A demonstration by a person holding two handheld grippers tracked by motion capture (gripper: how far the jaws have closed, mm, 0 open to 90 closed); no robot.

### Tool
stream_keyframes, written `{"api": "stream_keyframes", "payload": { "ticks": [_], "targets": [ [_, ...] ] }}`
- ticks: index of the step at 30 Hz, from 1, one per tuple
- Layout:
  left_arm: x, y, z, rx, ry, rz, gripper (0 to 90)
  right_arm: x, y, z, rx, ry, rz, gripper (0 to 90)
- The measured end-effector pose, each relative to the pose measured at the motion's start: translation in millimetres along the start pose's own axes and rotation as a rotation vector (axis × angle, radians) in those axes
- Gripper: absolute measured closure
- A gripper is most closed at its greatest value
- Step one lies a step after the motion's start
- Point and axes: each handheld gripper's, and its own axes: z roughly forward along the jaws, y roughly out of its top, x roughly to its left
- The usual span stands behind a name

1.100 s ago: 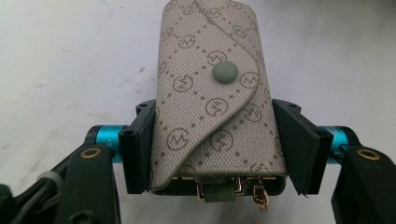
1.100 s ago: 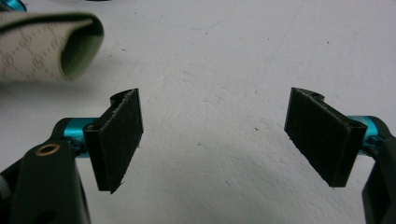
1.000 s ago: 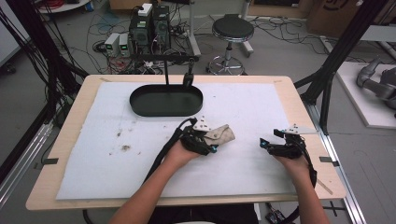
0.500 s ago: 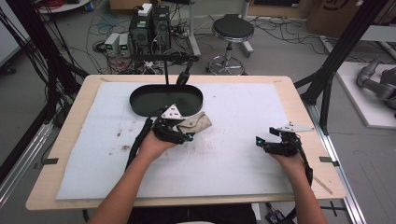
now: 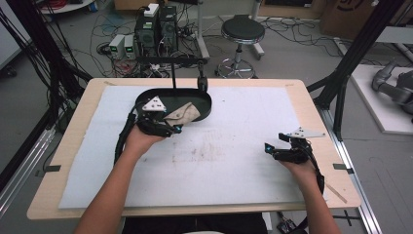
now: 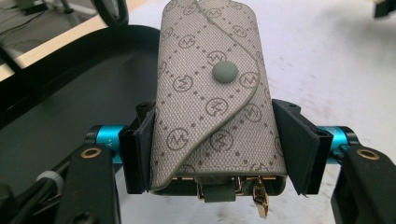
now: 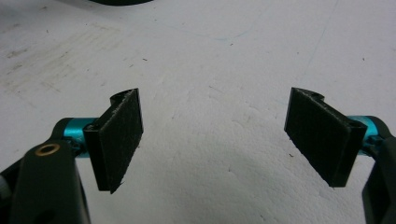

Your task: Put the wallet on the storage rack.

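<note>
A beige monogram key pouch (image 6: 212, 98) with a round snap button is clamped between the jaws of my left gripper (image 6: 215, 144); small brass key hooks hang from its lower end. In the high view the left gripper (image 5: 168, 124) holds the pouch (image 5: 182, 114) over the near rim of a black oval tray (image 5: 202, 100). My right gripper (image 5: 272, 151) rests low over the white mat at the right, jaws wide apart. In the right gripper view its pads (image 7: 119, 140) have nothing but mat between them.
A white foam mat (image 5: 219, 156) covers the wooden table and has a smudged patch at its middle. A black stand with a hanging part (image 5: 201, 84) rises behind the tray. Beyond the table stand a stool (image 5: 242, 31), electronics and cables.
My left gripper has carried the pouch from the middle of the mat back and to the left, up to the tray. The right gripper has shifted slightly left.
</note>
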Motion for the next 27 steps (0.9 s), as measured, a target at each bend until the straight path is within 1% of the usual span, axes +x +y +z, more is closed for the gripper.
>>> {"api": "stream_keyframes", "payload": {
  "ticks": [2, 3, 5, 8, 9, 11, 13, 15, 17, 18, 21, 25, 26, 27],
  "targets": [
    [9.6, -2.3, -1.1, 0.015, 0.026, -0.016, 36.3, 0.7, 0.0, 0.6, 0.000, 0.002, -0.002, 19.9],
    [13.3, -2.8, -1.3, 0.025, 0.036, -0.018, 36.3, 0.6, 0.1, 0.9, 0.000, 0.001, -0.008, 19.9],
    [20.3, -2.7, -1.9, 0.042, 0.056, -0.019, 36.3, 1.3, 0.1, 1.3, 0.002, 0.005, -0.004, 19.9],
    [27.0, -0.7, -2.6, 0.046, 0.071, -0.023, 36.3, 1.5, 0.1, 1.2, 0.001, 0.003, -0.005, 19.9],
    [29.1, 0.3, -2.7, 0.045, 0.077, -0.018, 36.3, 1.6, 0.1, 1.1, 0.001, 0.003, -0.006, 19.9],
    [32.8, 2.6, -2.3, 0.049, 0.080, -0.017, 36.3, 1.6, 0.1, 1.5, 0.000, 0.003, -0.007, 19.9],
    [36.6, 5.1, -0.9, 0.059, 0.089, -0.008, 36.3, 1.9, 0.1, 1.6, 0.003, 0.004, -0.010, 19.9],
    [40.9, 7.5, 0.4, 0.066, 0.098, -0.005, 36.3, 3.0, 0.3, 1.8, 0.005, 0.006, -0.004, 19.9],
    [46.0, 9.1, 1.4, 0.069, 0.106, 0.010, 36.3, 3.4, 0.3, 2.5, 0.004, 0.005, -0.010, 19.9],
    [48.6, 9.3, 2.8, 0.068, 0.104, 0.003, 36.3, 3.7, 0.3, 2.5, 0.010, 0.008, -0.009, 19.9],
    [56.7, 9.1, 7.2, 0.088, 0.115, 0.007, 36.2, 3.8, 0.4, 3.2, 0.009, 0.007, -0.012, 19.9],
    [67.5, 7.7, 13.7, 0.106, 0.126, 0.001, 36.2, 5.0, 0.6, 2.2, 0.008, 0.007, -0.013, 19.9],
    [69.9, 6.7, 15.2, 0.099, 0.132, 0.004, 36.2, 5.1, 0.6, 2.2, 0.005, 0.009, -0.014, 19.9],
    [72.5, 5.5, 16.8, 0.092, 0.132, -0.007, 36.2, 5.5, 0.6, 2.0, 0.006, 0.011, -0.012, 19.9]
  ]
}}
